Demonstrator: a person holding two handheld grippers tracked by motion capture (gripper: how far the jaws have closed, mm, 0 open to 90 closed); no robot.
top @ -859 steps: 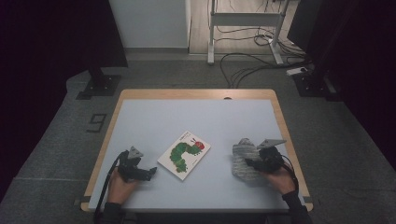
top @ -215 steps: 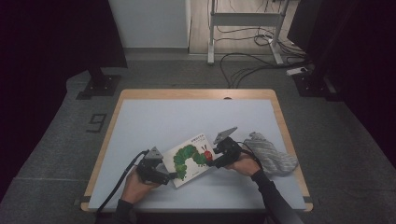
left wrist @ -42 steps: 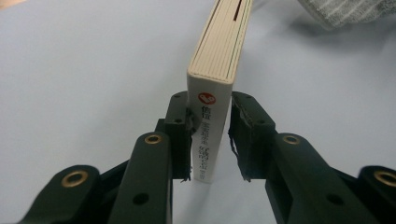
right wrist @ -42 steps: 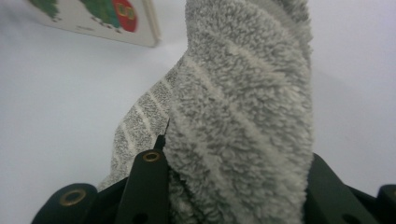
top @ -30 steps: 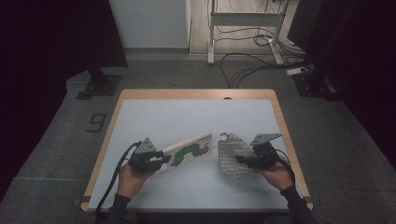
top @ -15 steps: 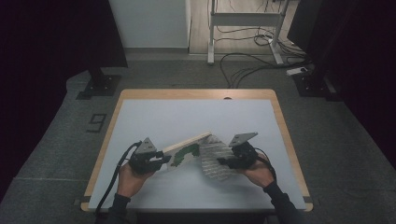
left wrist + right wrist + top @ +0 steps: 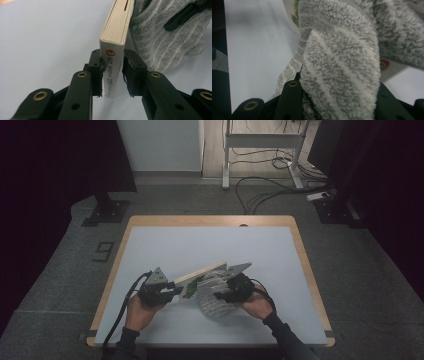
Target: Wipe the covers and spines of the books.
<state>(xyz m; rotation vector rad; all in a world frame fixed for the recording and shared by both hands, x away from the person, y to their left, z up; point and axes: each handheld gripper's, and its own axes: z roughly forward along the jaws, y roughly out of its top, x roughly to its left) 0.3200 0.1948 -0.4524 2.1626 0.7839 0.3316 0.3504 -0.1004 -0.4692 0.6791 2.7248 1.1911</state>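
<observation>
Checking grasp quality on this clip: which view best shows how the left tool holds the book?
The left gripper view: the left tool clamps the book at its spine end, page edges visible. The high view shows the book tilted up, grip small. The right gripper view shows the grey cloth and a cover corner.

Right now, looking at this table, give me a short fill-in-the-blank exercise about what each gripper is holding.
1. The left gripper clamps the ____ by its spine.
2. The right gripper holds a fluffy grey ____.
3. The cloth presses against the book's ____.

Missing words: book; cloth; cover.
</observation>
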